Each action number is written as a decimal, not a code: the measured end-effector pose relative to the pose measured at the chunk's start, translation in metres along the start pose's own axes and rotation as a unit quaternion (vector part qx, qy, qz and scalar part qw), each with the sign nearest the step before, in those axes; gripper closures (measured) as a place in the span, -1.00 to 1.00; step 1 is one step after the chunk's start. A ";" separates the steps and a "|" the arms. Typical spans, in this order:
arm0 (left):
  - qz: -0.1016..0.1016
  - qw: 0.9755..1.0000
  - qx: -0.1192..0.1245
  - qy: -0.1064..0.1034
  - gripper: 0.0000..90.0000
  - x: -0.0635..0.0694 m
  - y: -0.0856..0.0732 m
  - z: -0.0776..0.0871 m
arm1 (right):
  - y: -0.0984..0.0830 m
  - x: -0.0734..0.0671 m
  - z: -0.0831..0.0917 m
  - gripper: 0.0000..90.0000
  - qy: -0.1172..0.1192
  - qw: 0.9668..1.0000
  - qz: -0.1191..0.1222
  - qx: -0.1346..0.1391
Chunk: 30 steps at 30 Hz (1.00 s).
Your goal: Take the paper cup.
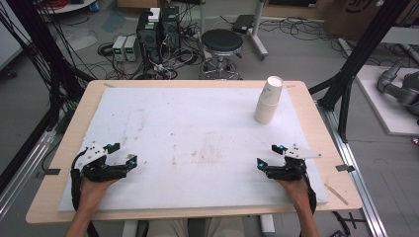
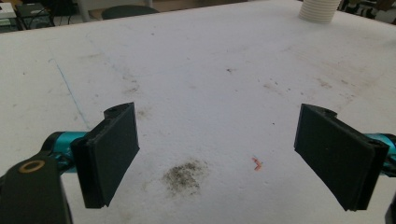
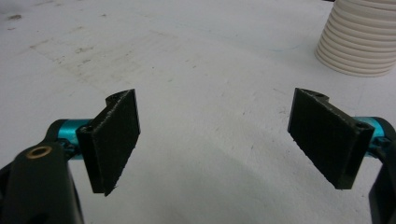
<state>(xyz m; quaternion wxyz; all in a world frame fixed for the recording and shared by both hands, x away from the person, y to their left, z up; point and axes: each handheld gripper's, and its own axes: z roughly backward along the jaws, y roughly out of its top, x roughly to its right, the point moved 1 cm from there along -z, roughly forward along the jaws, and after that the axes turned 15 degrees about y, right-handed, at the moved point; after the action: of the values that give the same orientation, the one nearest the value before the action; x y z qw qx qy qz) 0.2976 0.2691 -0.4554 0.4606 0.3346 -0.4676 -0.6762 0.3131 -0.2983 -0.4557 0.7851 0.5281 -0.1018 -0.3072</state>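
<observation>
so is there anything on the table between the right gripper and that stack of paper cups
Nothing visible. The right gripper sits open near the front edge, and the stack of paper cups stands upside down farther back on the white mat. Between them there is just bare, stained mat, as the right gripper view also shows.

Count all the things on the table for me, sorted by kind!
Stack of paper cups: 1
White mat: 1
Grippers: 2, the left gripper and the right gripper, both open and empty
Total: 4
</observation>
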 end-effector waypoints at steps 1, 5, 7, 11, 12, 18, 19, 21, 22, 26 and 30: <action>0.000 1.000 -0.001 0.000 -0.70 0.000 0.000 0.000 | 0.000 0.000 0.000 -0.62 -0.001 1.000 0.000 0.002; 0.002 1.000 -0.004 0.001 -0.70 0.000 0.000 -0.001 | -0.001 -0.001 0.002 -0.62 0.002 1.000 0.007 0.011; -0.001 1.000 -0.006 0.002 -0.70 0.001 0.000 -0.001 | -0.001 -0.001 0.003 -0.62 0.004 1.000 0.008 0.015; 0.001 1.000 -0.002 0.001 -0.70 0.000 0.000 0.000 | -0.002 -0.002 0.005 -0.62 0.005 1.000 0.013 0.025; 0.005 1.000 -0.002 0.002 -0.70 -0.001 0.000 0.000 | -0.002 -0.002 0.005 -0.62 0.005 1.000 0.015 0.025; 0.012 1.000 -0.008 -0.004 -0.70 -0.002 0.000 -0.001 | -0.002 -0.002 0.007 -0.62 0.008 0.999 0.014 0.028; 0.013 1.000 -0.009 -0.004 -0.70 -0.002 0.000 -0.002 | -0.002 -0.002 0.008 -0.62 0.009 1.000 0.007 0.023; 0.013 1.000 -0.008 -0.005 -0.70 -0.002 0.000 -0.002 | -0.001 0.001 0.011 -0.62 0.005 1.000 0.006 0.020; 0.013 1.000 -0.008 -0.005 -0.70 -0.002 0.000 -0.002 | 0.001 0.002 0.014 -0.62 0.005 1.000 0.006 0.028; 0.014 1.000 -0.007 -0.006 -0.70 -0.003 0.000 -0.001 | 0.014 0.005 0.028 -0.62 0.000 0.999 0.006 0.054; 0.012 1.000 -0.006 -0.006 -0.70 -0.002 0.000 -0.001 | 0.032 0.010 0.039 -0.62 -0.008 0.998 0.012 0.055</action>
<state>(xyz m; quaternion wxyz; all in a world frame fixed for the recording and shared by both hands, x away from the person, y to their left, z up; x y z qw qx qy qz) 0.2996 0.2707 -0.4555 0.4683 0.3221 -0.4698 -0.6755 0.3138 -0.3255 -0.4129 0.7573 0.5671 -0.1314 -0.2960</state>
